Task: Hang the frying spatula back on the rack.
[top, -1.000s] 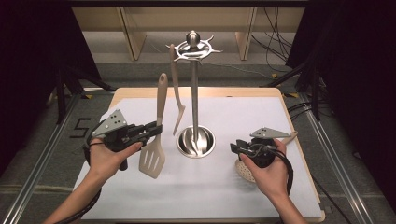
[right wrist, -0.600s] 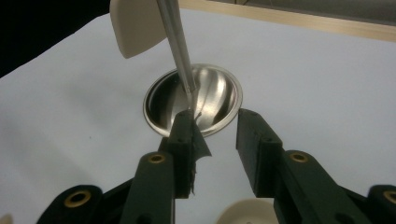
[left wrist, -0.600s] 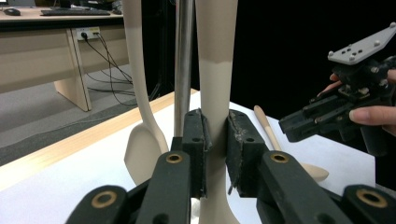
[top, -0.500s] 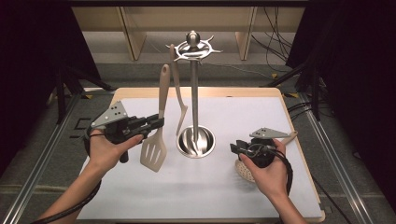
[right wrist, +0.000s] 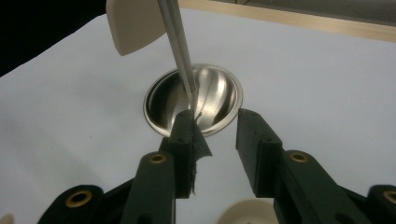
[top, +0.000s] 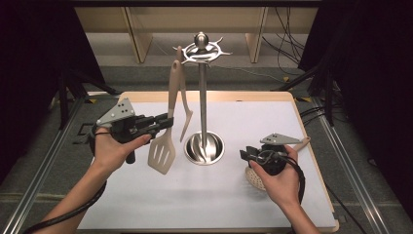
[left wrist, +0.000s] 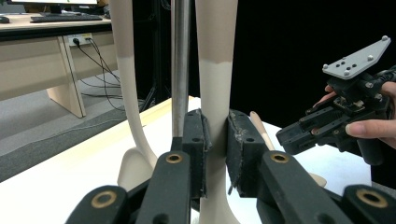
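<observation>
A beige slotted spatula (top: 162, 153) hangs upright in the air, with my left gripper (top: 168, 122) shut on its handle (left wrist: 215, 93). The handle's top reaches the hook ring of the metal utensil stand (top: 201, 92); whether it sits on a hook I cannot tell. A second beige utensil (top: 185, 116) hangs from the stand beside the pole (left wrist: 180, 65). My right gripper (top: 242, 155) rests low at the right, open, its jaws (right wrist: 215, 135) pointing at the stand's round base (right wrist: 219, 93) with nothing between them. Under that hand lies a beige perforated spoon (top: 254, 179).
The stand rises from the middle of a white mat (top: 146, 204) on a wood-edged table (top: 204, 96). Metal rails run along both sides of the table. Desks and cables are on the floor behind.
My left hand has lifted the spatula, so its handle top now sits up at the stand's hooks. The right hand has stayed where it was.
</observation>
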`<state>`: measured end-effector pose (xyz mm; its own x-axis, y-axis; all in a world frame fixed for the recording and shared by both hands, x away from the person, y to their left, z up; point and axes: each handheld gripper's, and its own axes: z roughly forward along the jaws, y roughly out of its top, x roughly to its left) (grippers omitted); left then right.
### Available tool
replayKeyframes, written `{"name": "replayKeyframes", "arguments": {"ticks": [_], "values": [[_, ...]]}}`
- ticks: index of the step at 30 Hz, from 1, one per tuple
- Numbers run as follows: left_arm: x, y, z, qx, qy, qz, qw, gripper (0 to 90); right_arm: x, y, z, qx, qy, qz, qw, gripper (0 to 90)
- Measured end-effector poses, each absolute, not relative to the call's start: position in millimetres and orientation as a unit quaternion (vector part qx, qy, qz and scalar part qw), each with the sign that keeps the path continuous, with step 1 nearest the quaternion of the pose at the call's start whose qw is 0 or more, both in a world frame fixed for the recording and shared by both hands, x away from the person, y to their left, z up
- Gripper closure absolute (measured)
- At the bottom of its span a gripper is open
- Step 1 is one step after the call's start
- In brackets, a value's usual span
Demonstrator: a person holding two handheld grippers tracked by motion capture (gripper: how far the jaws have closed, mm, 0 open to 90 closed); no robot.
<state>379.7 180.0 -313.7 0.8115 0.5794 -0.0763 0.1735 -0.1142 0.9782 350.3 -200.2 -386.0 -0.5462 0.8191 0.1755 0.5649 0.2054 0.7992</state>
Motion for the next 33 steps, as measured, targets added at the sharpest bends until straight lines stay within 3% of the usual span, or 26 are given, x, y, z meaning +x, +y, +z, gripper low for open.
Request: {"name": "replayKeyframes", "arguments": {"ticks": [33], "values": [[396, 166, -314, 0.735, 0.26, 0.165, 0.604, 77.9, 353, -204, -386, 0.445, 0.766, 0.436, 0.157, 68.8]]}}
